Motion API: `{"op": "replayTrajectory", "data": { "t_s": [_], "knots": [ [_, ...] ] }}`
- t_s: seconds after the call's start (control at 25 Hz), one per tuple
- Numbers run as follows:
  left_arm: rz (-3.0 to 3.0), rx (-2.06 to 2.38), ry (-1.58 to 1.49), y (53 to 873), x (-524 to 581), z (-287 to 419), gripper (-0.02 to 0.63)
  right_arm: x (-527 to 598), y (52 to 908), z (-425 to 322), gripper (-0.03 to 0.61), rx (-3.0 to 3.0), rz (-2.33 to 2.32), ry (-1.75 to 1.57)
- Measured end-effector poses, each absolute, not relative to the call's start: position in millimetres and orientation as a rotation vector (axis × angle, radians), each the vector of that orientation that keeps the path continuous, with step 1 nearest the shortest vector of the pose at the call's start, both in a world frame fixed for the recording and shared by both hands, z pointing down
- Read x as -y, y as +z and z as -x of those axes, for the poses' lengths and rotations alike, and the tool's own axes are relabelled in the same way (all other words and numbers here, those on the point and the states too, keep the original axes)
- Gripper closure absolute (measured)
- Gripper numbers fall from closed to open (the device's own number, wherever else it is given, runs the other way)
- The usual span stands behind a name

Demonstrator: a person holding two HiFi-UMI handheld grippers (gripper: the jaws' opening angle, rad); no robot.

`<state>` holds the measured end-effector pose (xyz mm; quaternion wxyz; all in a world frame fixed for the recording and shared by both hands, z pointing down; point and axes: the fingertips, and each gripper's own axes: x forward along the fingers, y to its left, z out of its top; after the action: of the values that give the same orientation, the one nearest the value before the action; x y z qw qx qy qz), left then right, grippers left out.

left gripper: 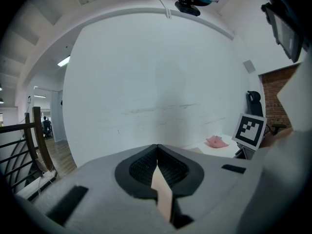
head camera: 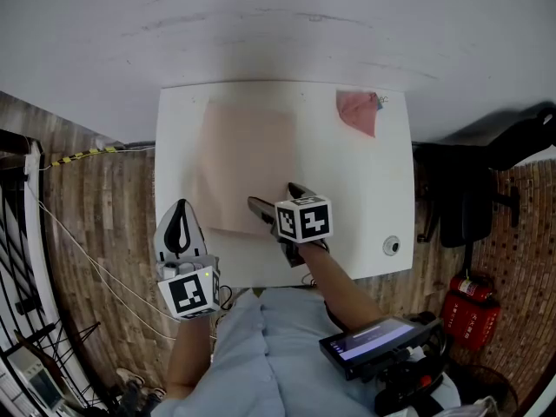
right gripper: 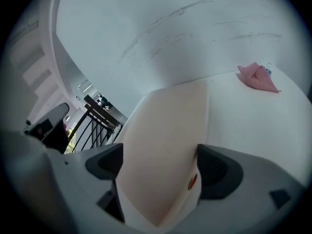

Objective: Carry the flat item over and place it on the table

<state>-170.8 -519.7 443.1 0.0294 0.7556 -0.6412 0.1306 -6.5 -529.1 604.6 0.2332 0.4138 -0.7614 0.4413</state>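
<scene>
A pale beige flat sheet (head camera: 248,159) lies spread on the white table (head camera: 365,198). My left gripper (head camera: 180,224) is at the table's near left corner. In the left gripper view its jaws (left gripper: 157,152) are shut on a thin edge of the sheet (left gripper: 163,194). My right gripper (head camera: 280,200) hovers over the sheet's near right corner. Its jaws (right gripper: 160,155) stand wide apart, and the sheet (right gripper: 170,121) runs between the pads without being pinched.
A crumpled pink cloth (head camera: 358,111) lies at the table's far right corner. A small round fitting (head camera: 392,245) sits near the right front edge. A black chair (head camera: 473,189) and a red extinguisher (head camera: 469,311) stand to the right, and a black railing (head camera: 17,233) to the left.
</scene>
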Motion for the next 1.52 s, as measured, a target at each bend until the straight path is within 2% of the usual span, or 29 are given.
{"op": "replayTrajectory", "data": {
  "t_s": [0.32, 0.52, 0.72, 0.96, 1.08, 1.52],
  "knots": [
    [-2.354, 1.980, 0.371, 434.1, 515.0, 169.8, 0.604, 527.9, 581.5, 10.0, 0.130, 2.158, -1.164, 1.183],
    [-2.405, 1.979, 0.301, 409.8, 508.8, 161.2, 0.604, 523.8, 537.5, 13.4, 0.175, 2.285, -1.206, 1.101],
    [-2.486, 1.973, 0.193, 368.9, 502.4, 147.0, 0.604, 513.0, 472.5, 19.9, 0.275, 2.524, -1.241, 0.939],
    [-2.549, 1.876, 0.087, 336.6, 492.9, 126.8, 0.604, 493.2, 406.6, 0.3, 0.482, 2.623, -1.417, 0.549],
    [-2.594, 1.871, 0.086, 322.2, 485.9, 114.9, 0.604, 485.2, 386.1, -18.3, 0.564, 2.602, -1.539, 0.393],
    [-2.690, 1.857, 0.072, 301.1, 472.6, 96.8, 0.604, 469.0, 358.5, -44.1, 0.574, 2.525, -1.722, 0.151]
  ]
}}
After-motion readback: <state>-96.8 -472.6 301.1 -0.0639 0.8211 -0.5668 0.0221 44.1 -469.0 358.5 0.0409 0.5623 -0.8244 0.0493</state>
